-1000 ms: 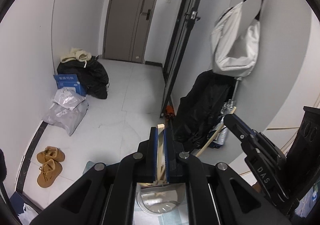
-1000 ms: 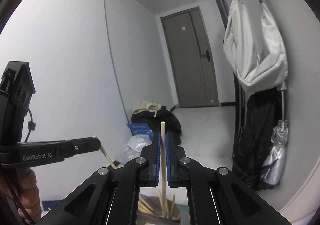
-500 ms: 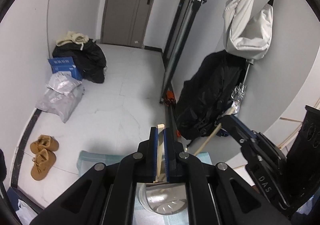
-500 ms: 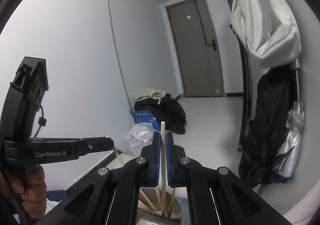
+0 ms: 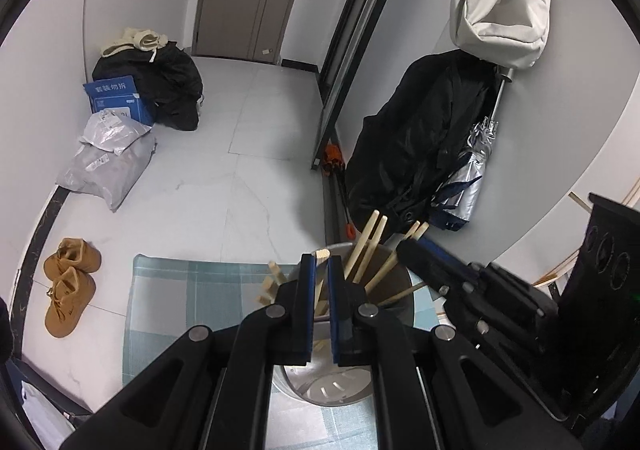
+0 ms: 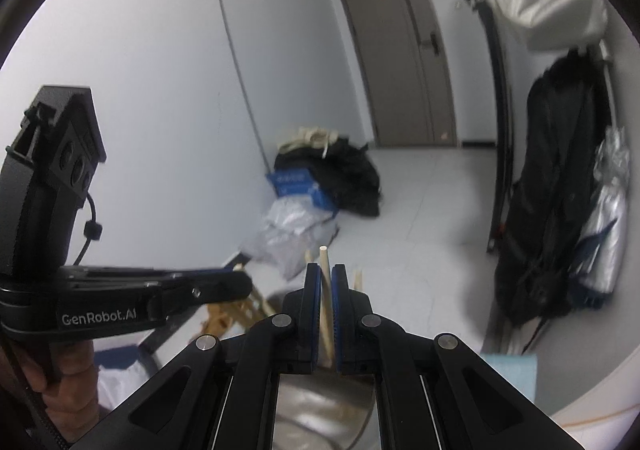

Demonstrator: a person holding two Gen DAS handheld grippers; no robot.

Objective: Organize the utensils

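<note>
- A square wooden chopstick is being pinched by the left tool over the steel holder.
- A round chopstick is being pinched by the right tool.

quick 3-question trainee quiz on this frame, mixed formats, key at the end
1. True or false: each tongs, left and right, is shut on a chopstick.
2. What holds the loose chopsticks? A) metal holder B) glass jar C) drawer
3. Fill in: the holder stands on a checked ____.

Key: 1 true: a chopstick is pinched in the left pair and another in the right pair. 2 A. 3 cloth.
</note>
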